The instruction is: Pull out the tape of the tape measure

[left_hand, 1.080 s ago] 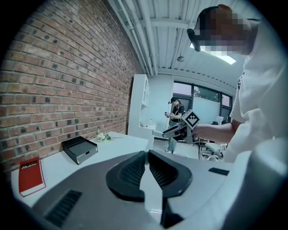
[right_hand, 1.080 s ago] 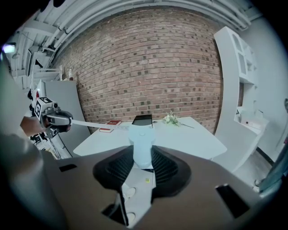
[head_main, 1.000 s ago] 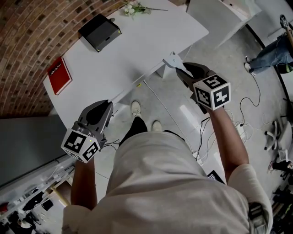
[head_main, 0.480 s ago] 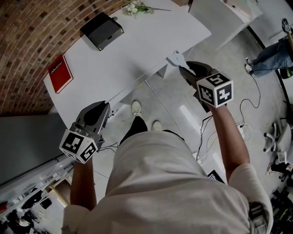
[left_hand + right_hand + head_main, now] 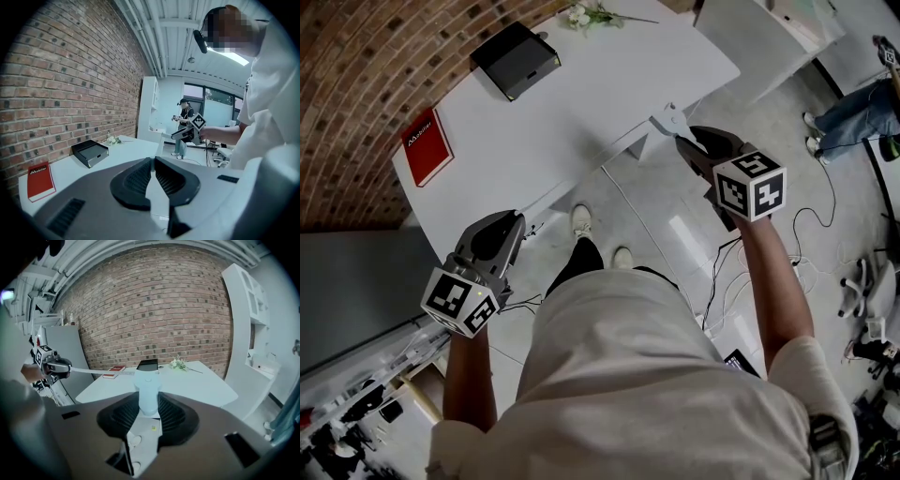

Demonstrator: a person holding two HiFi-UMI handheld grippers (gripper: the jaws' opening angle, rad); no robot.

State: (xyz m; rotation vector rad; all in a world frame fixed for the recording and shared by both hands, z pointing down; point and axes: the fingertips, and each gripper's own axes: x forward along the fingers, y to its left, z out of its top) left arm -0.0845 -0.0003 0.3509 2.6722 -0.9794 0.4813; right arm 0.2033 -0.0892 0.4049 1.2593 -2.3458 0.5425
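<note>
Two ends: the right gripper (image 5: pixel 682 141) clamps the pale plastic tape measure (image 5: pixel 148 390) at 1 o'clock; the left gripper (image 5: pixel 152 160), jaws together, pinches its thin white tape (image 5: pixel 101 371) at 8 o'clock, along the white table (image 5: pixel 581 84) by a red brick wall (image 5: pixel 356 84).

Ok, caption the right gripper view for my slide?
Right claw grips the pale blue plastic tape measure case; its thin white tape stretches to the left claw.
</note>
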